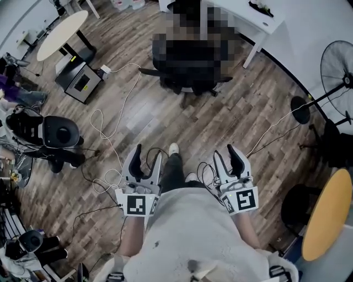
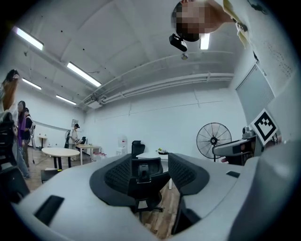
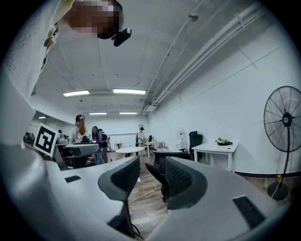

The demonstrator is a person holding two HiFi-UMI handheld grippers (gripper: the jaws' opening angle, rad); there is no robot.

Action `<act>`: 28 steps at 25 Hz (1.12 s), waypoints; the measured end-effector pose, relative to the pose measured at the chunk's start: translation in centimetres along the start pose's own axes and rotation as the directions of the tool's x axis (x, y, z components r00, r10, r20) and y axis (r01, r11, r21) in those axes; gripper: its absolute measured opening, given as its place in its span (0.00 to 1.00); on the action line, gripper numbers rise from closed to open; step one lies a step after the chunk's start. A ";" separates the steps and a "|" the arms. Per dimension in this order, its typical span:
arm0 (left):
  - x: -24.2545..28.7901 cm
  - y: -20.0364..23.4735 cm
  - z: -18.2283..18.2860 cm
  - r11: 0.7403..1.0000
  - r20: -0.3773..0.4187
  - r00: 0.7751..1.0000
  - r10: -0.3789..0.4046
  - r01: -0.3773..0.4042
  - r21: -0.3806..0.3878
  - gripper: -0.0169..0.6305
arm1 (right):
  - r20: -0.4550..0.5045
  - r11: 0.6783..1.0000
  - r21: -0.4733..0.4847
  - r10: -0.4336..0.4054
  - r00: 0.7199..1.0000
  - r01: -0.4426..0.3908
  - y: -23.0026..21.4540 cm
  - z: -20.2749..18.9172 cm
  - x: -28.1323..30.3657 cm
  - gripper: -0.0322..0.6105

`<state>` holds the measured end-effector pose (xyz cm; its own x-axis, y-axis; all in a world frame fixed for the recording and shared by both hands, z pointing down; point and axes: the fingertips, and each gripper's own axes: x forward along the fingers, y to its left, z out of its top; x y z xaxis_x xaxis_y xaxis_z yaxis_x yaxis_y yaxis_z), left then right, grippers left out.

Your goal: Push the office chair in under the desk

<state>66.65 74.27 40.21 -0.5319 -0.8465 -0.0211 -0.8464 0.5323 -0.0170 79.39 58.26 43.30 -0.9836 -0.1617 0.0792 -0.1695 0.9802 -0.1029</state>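
Head view: left gripper (image 1: 149,152) and right gripper (image 1: 224,152) both have their claws spread, nothing between them. Office chair (image 1: 194,87) stands well apart from them, by the white desk (image 1: 266,25).

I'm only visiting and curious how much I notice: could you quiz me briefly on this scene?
1. True or false: the left tongs are apart from the office chair.
2. In the head view, what stands right of the desk: A fan, B fridge, C ladder?
3. Fill in: the right tongs are ____.
Key: 1 true; 2 A; 3 open, with nothing between them.
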 end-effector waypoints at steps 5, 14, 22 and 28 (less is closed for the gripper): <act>1.9 0.8 -0.2 1.000 0.013 1.000 0.000 0.000 -0.007 0.40 | 0.001 0.999 -0.041 -0.021 1.000 0.021 -0.4 0.4 1.2 0.32; 8.4 4.0 -0.6 1.000 0.006 1.000 -0.007 0.007 -0.012 0.40 | -0.029 0.995 -0.065 -0.083 0.996 0.081 -3.3 0.6 6.9 0.32; 15.9 10.6 -1.9 1.000 -0.027 0.999 -0.023 0.023 -0.022 0.40 | -0.064 0.988 -0.072 -0.142 0.988 0.138 -5.8 1.2 16.6 0.32; 21.7 16.4 -2.3 0.997 -0.025 0.997 -0.072 0.072 -0.014 0.40 | -0.089 0.975 -0.076 -0.214 0.973 0.208 -6.6 1.3 23.5 0.32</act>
<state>41.17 64.66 41.77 -0.4700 -0.8826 0.0052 -0.8826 0.4700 -0.0042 57.31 47.89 44.54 -0.9151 -0.3570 0.1876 -0.3650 0.9310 -0.0085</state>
